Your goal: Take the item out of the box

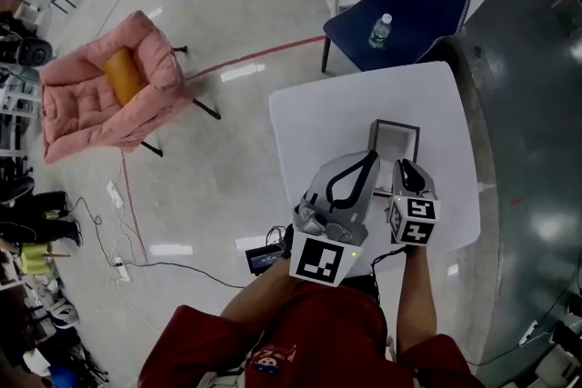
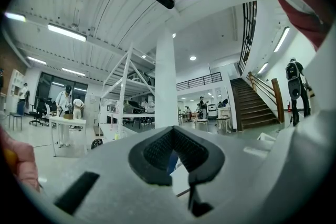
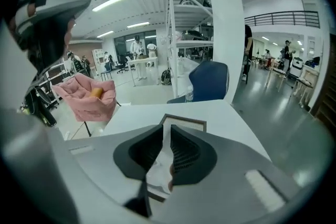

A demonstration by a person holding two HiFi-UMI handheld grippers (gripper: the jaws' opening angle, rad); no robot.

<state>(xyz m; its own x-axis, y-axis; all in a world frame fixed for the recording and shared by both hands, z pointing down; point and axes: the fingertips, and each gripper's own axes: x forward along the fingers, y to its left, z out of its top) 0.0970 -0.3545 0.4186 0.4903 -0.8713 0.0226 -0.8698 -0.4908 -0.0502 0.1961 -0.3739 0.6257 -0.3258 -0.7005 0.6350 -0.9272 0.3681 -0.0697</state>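
White item (image 3: 157, 170), perhaps cloth, pinched by right gripper (image 3: 166, 130) near one box (image 3: 185, 122); left gripper (image 2: 172, 131) fingers together.

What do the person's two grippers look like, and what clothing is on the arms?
The left gripper and the right gripper both have grey bodies with black ribbed jaw pads. Each carries a cube with black-and-white square markers. The person wears a red short-sleeved shirt.

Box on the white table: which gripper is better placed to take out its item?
Right. The right gripper points at the open box, seen between its jaws; the left gripper faces out at the room.
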